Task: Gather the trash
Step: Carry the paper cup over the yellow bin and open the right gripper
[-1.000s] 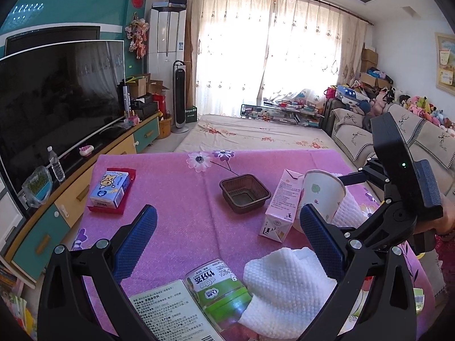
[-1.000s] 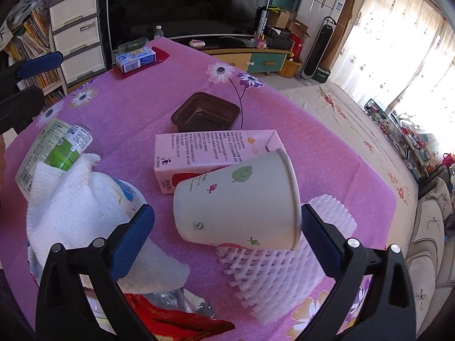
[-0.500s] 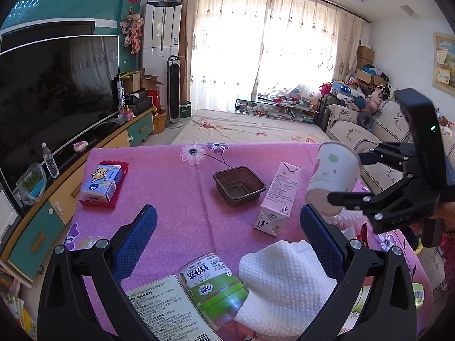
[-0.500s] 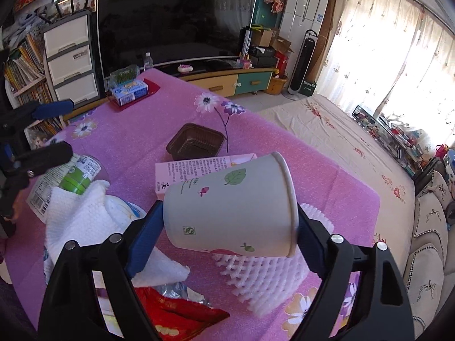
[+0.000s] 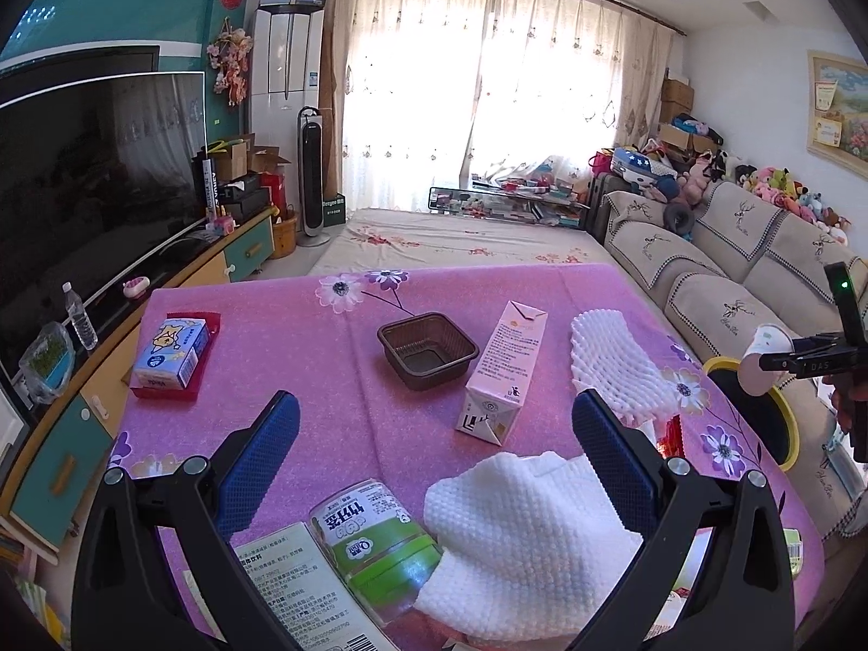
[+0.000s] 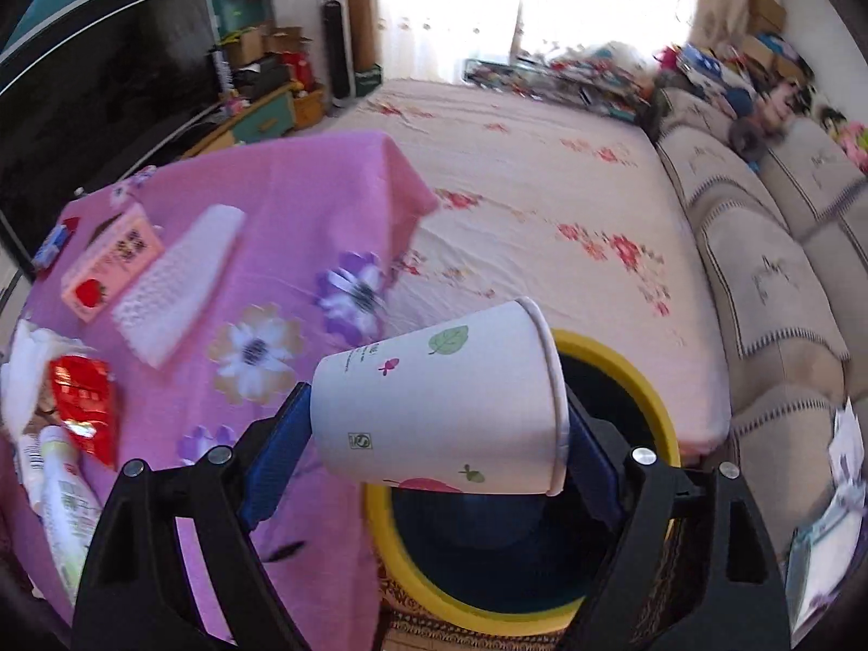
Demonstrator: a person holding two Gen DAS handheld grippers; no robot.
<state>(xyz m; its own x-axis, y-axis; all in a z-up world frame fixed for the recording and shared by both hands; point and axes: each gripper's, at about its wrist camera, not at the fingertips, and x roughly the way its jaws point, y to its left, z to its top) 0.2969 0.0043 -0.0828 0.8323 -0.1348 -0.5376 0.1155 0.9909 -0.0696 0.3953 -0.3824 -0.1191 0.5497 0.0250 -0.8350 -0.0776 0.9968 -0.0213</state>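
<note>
My right gripper (image 6: 434,434) is shut on a white paper cup (image 6: 439,401) lying sideways between the pads, held above a yellow-rimmed bin (image 6: 659,412) beside the table. In the left wrist view the cup (image 5: 759,358) and bin (image 5: 789,417) show at far right. My left gripper (image 5: 434,455) is open and empty above the pink table (image 5: 304,358), over a green bottle (image 5: 380,542) and a white tissue (image 5: 521,531). A pink milk carton (image 5: 502,369), a brown tray (image 5: 426,350) and white foam netting (image 5: 616,369) lie on the table.
A blue tissue box (image 5: 171,352) sits at the table's left. A red wrapper (image 6: 84,407) and a leaflet (image 5: 287,586) lie near the front edge. A TV stand (image 5: 108,336) is left, a sofa (image 5: 748,266) right, a floral mat (image 6: 542,206) beyond.
My right gripper closed on the cup, lifted it off the table and carried it right to above the bin. The left gripper stayed open, nearly still.
</note>
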